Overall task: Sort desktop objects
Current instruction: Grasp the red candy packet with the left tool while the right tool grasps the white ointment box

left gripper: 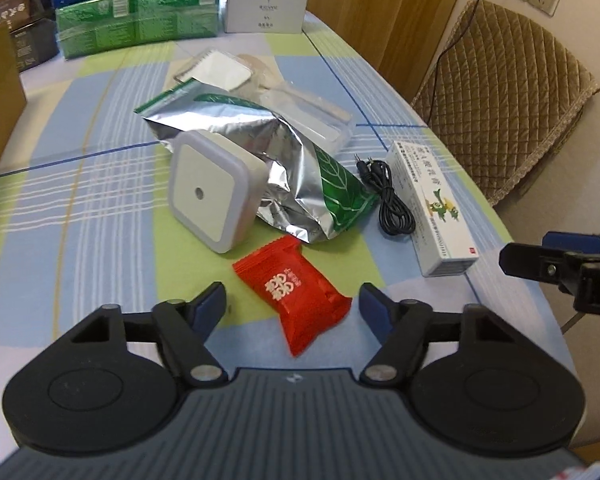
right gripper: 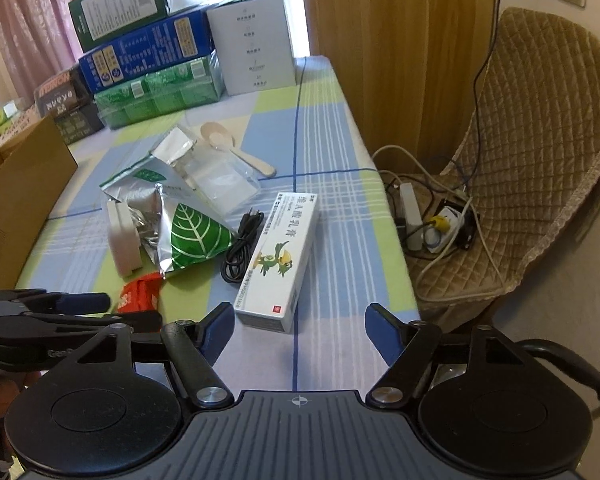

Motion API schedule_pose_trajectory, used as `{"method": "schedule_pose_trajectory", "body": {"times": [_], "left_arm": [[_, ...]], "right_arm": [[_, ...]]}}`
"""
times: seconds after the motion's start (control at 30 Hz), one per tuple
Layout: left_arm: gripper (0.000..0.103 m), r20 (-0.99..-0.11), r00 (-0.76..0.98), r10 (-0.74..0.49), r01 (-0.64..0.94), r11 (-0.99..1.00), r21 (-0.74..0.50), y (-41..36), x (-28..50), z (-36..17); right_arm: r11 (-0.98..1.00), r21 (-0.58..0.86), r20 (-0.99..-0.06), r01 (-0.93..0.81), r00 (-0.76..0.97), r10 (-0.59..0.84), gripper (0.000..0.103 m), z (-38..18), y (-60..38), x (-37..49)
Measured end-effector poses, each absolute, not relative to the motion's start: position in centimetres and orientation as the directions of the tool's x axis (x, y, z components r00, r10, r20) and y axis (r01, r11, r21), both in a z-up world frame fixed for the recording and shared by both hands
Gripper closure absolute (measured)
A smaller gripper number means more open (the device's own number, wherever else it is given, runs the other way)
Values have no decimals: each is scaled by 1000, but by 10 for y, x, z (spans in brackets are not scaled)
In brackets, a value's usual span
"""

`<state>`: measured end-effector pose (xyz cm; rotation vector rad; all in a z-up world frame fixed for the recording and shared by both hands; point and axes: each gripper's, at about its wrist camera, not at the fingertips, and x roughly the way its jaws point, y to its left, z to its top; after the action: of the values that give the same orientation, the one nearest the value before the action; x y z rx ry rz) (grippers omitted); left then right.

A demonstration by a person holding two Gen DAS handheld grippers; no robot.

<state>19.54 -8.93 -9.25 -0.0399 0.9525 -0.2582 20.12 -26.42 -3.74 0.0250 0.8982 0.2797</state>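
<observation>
A red candy packet [left gripper: 296, 295] lies between the tips of my open left gripper [left gripper: 292, 305], on the checked tablecloth [left gripper: 80, 200]. Behind it stand a white square night light [left gripper: 208, 192], a crumpled silver-green foil bag [left gripper: 296, 168], a coiled black cable [left gripper: 390, 200] and a white medicine box [left gripper: 436, 208]. My right gripper [right gripper: 300, 330] is open and empty, just short of the medicine box [right gripper: 280, 256]. The red packet [right gripper: 140, 296], the cable [right gripper: 242, 246] and the foil bag [right gripper: 192, 236] also show there. A clear plastic bag [right gripper: 220, 176] and a spoon [right gripper: 236, 148] lie farther back.
Stacked green, blue and white boxes [right gripper: 156, 60] stand at the table's far end. A cardboard box [right gripper: 16, 200] sits at the left. A padded chair [right gripper: 540, 160] with a power strip and cables stands beyond the table's right edge [right gripper: 384, 200].
</observation>
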Motion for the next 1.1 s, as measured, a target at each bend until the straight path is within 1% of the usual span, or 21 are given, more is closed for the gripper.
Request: {"method": "schedule_pose_trajectory", "body": {"times": [0.07, 0.13, 0.17, 0.2, 0.23, 0.27, 0.3, 0.37, 0.4, 0.43, 0.5, 0.6, 0.8, 0.9, 0.97, 1.03, 1.1], "left_arm": [[44, -802, 550, -233, 218, 967, -132, -92, 198, -97], [54, -802, 554, -225, 238, 965, -106, -94, 197, -98], [55, -802, 553, -226, 251, 963, -99, -94, 197, -98], [59, -804, 547, -232, 262, 960, -99, -93, 197, -98], [66, -805, 544, -236, 274, 957, -96, -91, 196, -98], [66, -807, 542, -233, 282, 956, -87, -89, 195, -97], [66, -809, 540, -230, 287, 955, -80, -87, 193, -96], [70, -810, 540, -231, 300, 951, -71, -81, 189, -95], [71, -811, 540, -227, 306, 950, -62, -78, 187, -95], [71, -811, 539, -227, 314, 948, -57, -75, 185, -94], [71, -810, 539, -230, 319, 946, -57, -70, 182, -94], [71, -809, 542, -226, 320, 946, -50, -64, 179, -95], [71, -799, 549, -244, 341, 939, -53, -59, 168, -88], [71, -794, 564, -228, 340, 940, -28, -57, 158, -86], [67, -786, 582, -209, 320, 947, -14, -55, 154, -85], [60, -778, 594, -203, 288, 957, -30, -55, 156, -84], [59, -775, 597, -208, 248, 966, -69, -55, 163, -83]], "right_arm": [[961, 138, -774, -239, 580, 255, 32, -42, -260, 206], [959, 138, -781, -248, 568, 260, 32, -47, -255, 212], [957, 137, -786, -254, 561, 262, 32, -49, -252, 215], [957, 135, -790, -258, 554, 261, 33, -52, -249, 218], [956, 132, -795, -260, 548, 259, 33, -55, -246, 222], [957, 129, -800, -258, 544, 255, 33, -57, -243, 225], [958, 129, -804, -255, 539, 252, 35, -60, -241, 228], [958, 135, -811, -253, 527, 253, 42, -66, -237, 235], [959, 137, -816, -249, 521, 252, 48, -69, -235, 237], [960, 136, -820, -244, 517, 247, 55, -71, -235, 239], [961, 136, -821, -241, 515, 245, 62, -72, -236, 239], [960, 121, -828, -251, 508, 237, 66, -70, -239, 232], [955, 105, -867, -277, 444, 224, 67, -62, -256, 207], [953, 104, -870, -286, 438, 226, 66, -60, -262, 196], [953, 97, -863, -287, 453, 224, 66, -61, -262, 191], [956, 95, -856, -276, 468, 221, 63, -61, -262, 191], [959, 96, -851, -265, 478, 217, 59, -62, -261, 191]]}}
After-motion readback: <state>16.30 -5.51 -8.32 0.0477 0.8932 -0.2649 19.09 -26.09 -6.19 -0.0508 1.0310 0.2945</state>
